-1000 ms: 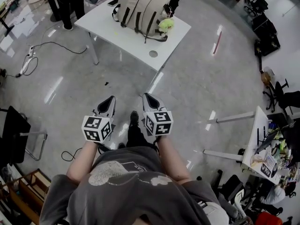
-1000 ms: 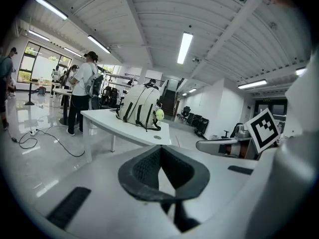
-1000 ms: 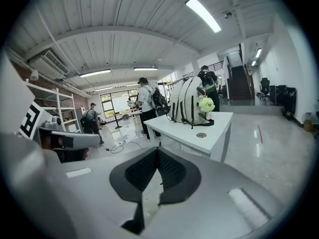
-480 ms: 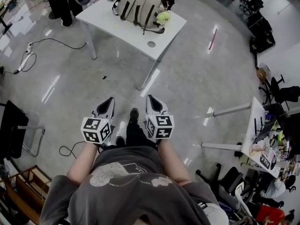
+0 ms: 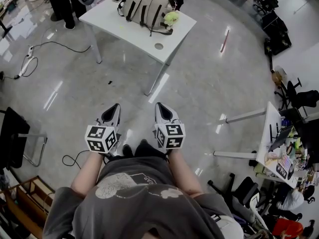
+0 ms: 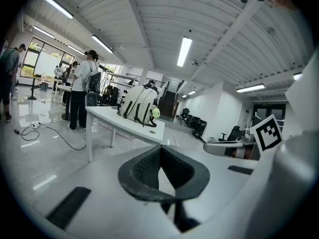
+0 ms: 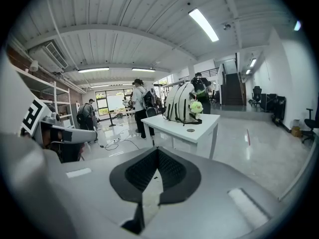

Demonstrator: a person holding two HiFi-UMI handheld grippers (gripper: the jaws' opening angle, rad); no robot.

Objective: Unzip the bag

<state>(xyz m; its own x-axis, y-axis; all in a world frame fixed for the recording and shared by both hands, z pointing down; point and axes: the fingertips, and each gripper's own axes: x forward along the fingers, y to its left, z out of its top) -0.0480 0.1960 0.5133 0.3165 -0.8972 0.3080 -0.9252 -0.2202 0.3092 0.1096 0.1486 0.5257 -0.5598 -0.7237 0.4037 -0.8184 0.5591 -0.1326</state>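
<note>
Currently at the approach step, I judge: the bag [image 5: 147, 4] stands on the white table [image 5: 124, 29] at 12 o'clock, well apart from both grippers. Left gripper [image 5: 114, 108] and right gripper [image 5: 160, 107] have jaws together, holding nothing. Next move calls for closing in, locating the zipper pull, and parting the jaws.

You stand on a glossy grey floor [image 5: 199, 93] — a white table [image 5: 134, 39] ahead, office chairs [image 5: 301, 101] to the right. Strip lights [image 6: 184, 51] run overhead — windows [image 6: 47, 63] far left.
</note>
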